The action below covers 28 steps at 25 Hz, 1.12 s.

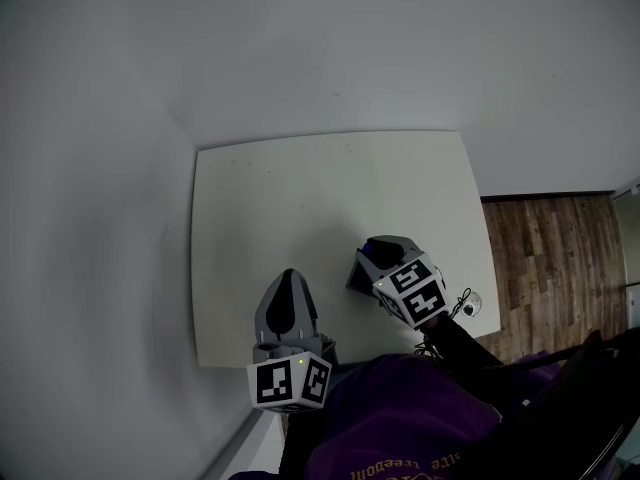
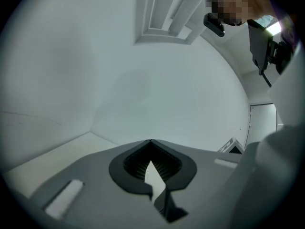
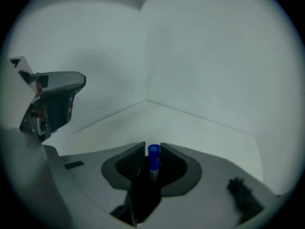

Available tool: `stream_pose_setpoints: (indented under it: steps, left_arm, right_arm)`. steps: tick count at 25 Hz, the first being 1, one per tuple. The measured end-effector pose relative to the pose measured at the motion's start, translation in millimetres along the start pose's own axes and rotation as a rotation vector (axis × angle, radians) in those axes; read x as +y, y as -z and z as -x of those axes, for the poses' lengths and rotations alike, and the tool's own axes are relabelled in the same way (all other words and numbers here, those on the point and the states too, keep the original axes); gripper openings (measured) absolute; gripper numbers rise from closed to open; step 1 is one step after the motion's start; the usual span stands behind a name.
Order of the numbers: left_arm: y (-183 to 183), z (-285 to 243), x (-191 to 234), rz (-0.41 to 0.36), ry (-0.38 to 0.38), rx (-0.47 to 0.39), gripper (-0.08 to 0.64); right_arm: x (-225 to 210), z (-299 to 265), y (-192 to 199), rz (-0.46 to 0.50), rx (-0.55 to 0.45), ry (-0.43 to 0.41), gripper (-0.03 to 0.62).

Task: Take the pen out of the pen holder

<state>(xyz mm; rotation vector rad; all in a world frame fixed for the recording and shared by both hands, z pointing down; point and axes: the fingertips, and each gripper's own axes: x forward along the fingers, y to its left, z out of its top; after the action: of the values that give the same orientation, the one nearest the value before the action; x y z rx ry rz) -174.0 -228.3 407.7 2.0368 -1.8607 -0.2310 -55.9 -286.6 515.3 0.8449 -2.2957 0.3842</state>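
Smooth matt table; wood-plank floor, faint sheen; purple cloth garment; pen of glossy blue plastic; right gripper matt grey plastic, pads ribbed black.

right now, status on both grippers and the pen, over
Right gripper shut on the pen, blue end showing. Left gripper shut, empty. Pen holder not in view; nothing seen blocking over the table.

The left hand-held gripper hangs over the tabletop's front edge, its jaws together with nothing between them. The right hand-held gripper, nearer the front right corner, has its jaws clamped on a pen.
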Motion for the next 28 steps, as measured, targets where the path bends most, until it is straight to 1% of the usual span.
stream_pose_setpoints:
  steps: [11,14,28]
  left_arm:
    - [0.0,-2.2,2.9,-0.006,0.000,-0.001,0.005]
    - [0.1,-1.8,1.4,-0.006,0.001,-0.001,0.005]
    - [-1.5,0.8,-5.6,-0.011,0.017,-0.005,0.005]
  right_arm:
    - [0.1,-4.2,1.3,0.016,0.021,0.002,0.099]
    - [-1.4,-2.2,2.5,0.020,0.023,0.008,0.083]
    - [-1.9,8.5,0.5,0.001,-0.004,0.000,0.077]
